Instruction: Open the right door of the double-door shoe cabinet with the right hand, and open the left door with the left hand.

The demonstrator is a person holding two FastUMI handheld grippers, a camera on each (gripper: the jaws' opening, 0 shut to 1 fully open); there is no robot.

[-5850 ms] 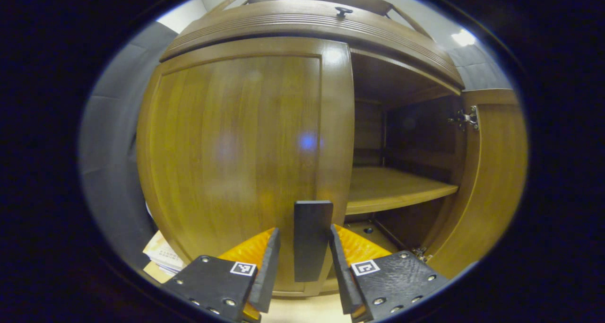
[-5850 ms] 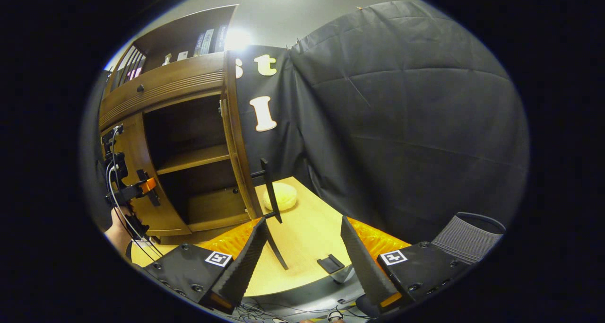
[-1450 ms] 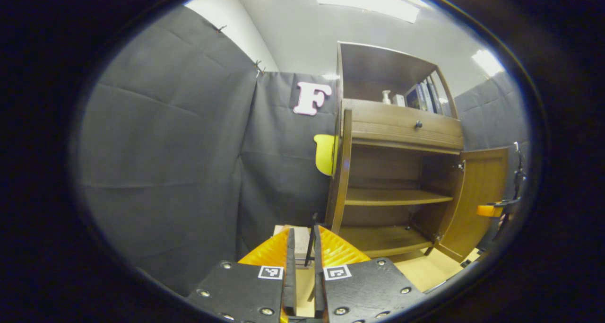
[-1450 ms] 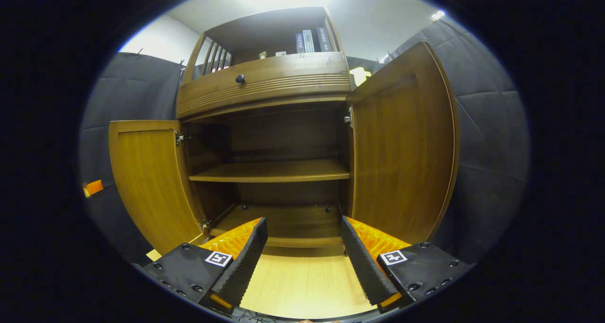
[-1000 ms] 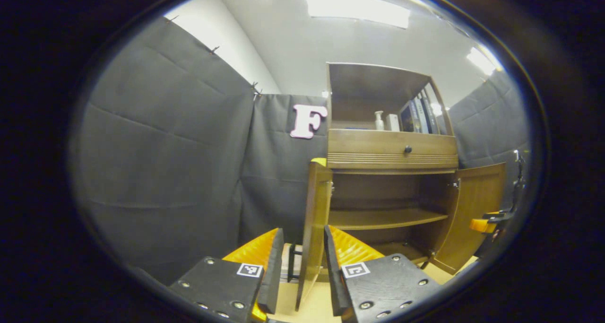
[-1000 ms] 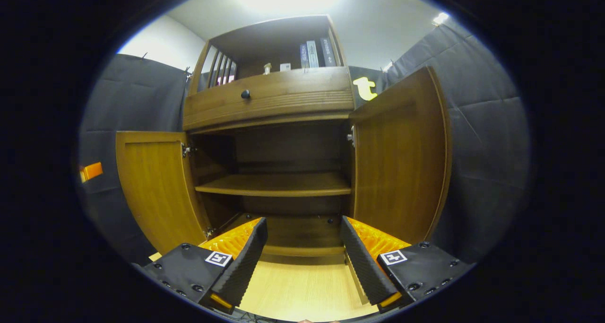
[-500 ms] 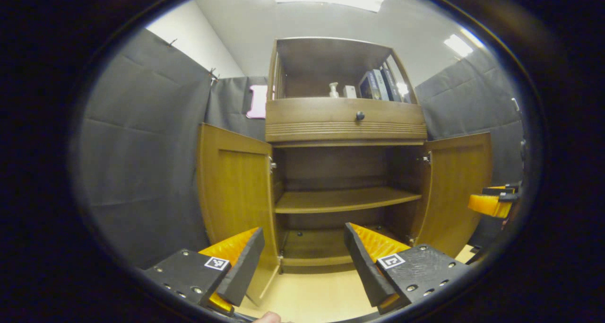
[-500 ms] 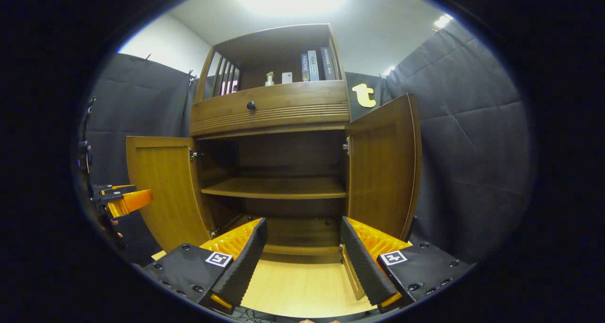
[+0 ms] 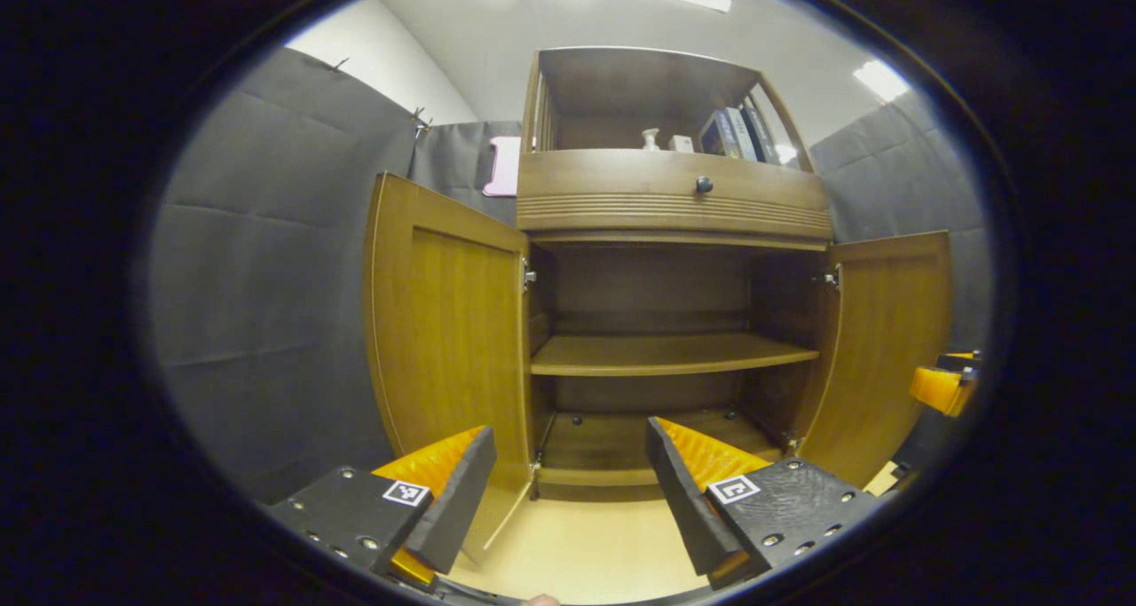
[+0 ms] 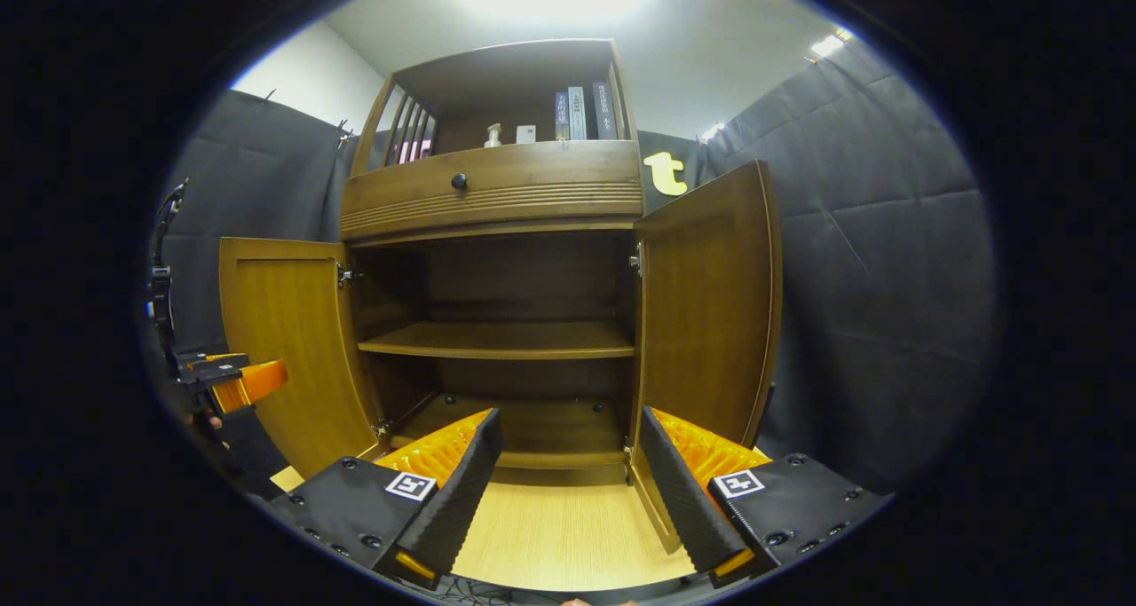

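While both doors of the shoe cabinet (image 9: 661, 207) stand swung wide, the left gripper (image 9: 568, 491) has its jaws spread apart and holds nothing. Its left door (image 9: 448, 322) rises just behind the left-hand finger (image 9: 457, 499). The right gripper (image 10: 568, 486) is also spread and free, with the right door (image 10: 710, 304) behind its right-hand finger. Between the jaws lies the shelf (image 10: 501, 340).
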